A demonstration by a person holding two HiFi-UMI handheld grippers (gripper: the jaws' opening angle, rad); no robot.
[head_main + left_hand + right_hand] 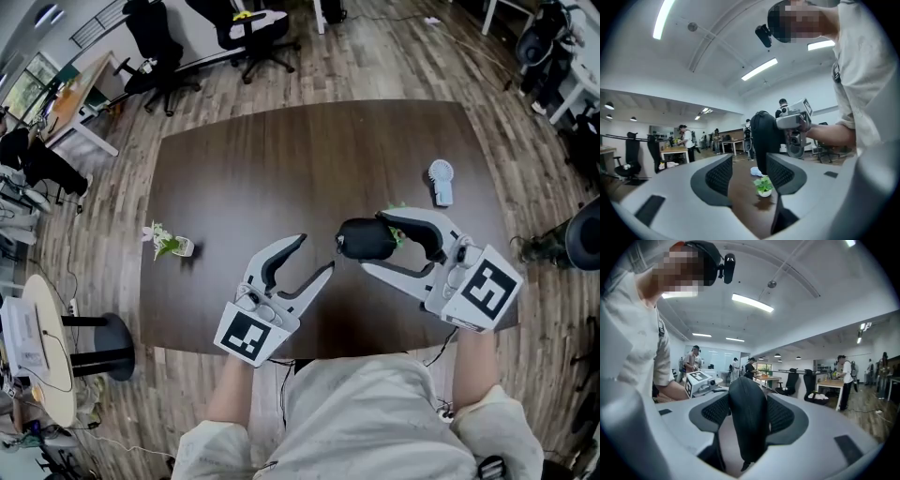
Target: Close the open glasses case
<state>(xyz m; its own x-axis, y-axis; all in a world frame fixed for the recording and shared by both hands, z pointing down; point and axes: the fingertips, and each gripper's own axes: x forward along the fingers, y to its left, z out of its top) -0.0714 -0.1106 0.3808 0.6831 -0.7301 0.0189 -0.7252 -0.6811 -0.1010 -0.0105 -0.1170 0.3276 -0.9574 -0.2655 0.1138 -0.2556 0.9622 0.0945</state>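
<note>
The glasses case (pixel 361 240) is between the jaws of the right gripper (pixel 373 242), over the front right of the table (pixel 281 159). The left gripper (pixel 315 253) is just left of it. A potted plant (pixel 169 244) stands near the table's left edge. A fan (pixel 441 181) lies behind the case, to the right.

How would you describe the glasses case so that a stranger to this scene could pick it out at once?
Find the dark brown table and look at its near right part, where the right gripper reaches in. Between its jaws sits the case. It is the only black, rounded thing there; the fan beyond it is white, the plant to the left green.
</note>
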